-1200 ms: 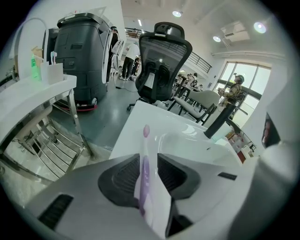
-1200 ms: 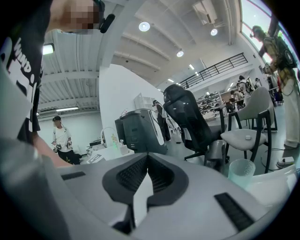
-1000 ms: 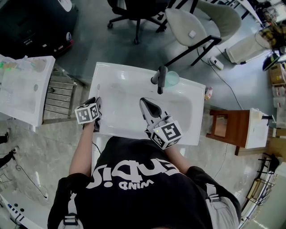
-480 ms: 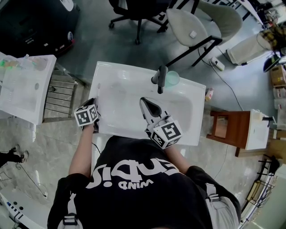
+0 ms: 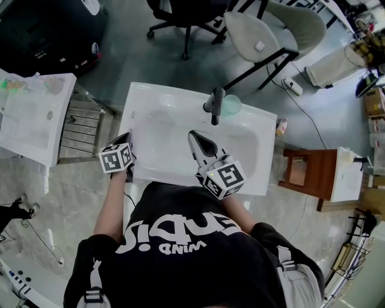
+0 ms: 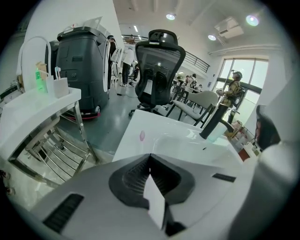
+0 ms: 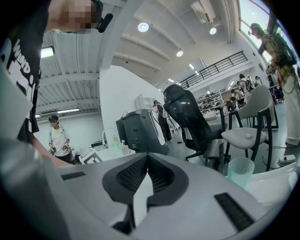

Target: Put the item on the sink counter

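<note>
While left gripper (image 5: 127,139) tilts down, fingers (image 6: 132,176) just closed, seemingly empty, right gripper (image 5: 195,138) level, closed.

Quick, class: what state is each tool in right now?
Left tool: just closed, holding nothing.
Right tool: closed, holding nothing.

White sink (image 5: 139,102), black tap (image 5: 215,103), pale green cup (image 5: 232,106). Small pink spot (image 6: 142,136) on the sink's rim. Black shirt (image 5: 180,252) with white lettering. Reddish-brown stool (image 5: 310,171). Black chair (image 5: 180,11) on grey floor (image 5: 132,54).
</note>
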A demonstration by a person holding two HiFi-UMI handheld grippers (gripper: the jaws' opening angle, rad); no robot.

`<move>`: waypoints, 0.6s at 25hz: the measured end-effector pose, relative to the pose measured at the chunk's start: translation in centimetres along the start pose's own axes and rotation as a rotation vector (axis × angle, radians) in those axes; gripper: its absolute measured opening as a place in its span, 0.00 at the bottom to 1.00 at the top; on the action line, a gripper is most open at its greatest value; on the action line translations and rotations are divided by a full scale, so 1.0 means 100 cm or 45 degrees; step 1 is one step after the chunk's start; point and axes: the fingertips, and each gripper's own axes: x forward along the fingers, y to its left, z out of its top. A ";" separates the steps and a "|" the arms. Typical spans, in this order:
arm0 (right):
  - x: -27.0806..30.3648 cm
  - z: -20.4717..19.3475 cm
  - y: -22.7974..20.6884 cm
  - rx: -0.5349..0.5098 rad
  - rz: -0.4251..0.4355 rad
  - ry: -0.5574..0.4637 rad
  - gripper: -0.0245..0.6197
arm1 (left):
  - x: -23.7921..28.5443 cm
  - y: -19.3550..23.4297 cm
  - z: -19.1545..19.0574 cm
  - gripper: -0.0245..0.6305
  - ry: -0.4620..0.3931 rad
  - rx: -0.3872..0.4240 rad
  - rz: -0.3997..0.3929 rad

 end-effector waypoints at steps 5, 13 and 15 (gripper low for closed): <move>-0.001 0.000 -0.001 -0.003 0.003 0.002 0.07 | -0.024 -0.030 0.024 0.07 -0.091 0.035 -0.078; -0.002 0.001 0.000 -0.012 0.014 0.001 0.07 | -0.073 -0.099 0.061 0.07 -0.332 0.138 -0.284; -0.002 0.003 0.000 -0.015 0.015 -0.001 0.07 | -0.086 -0.116 0.068 0.07 -0.394 0.193 -0.326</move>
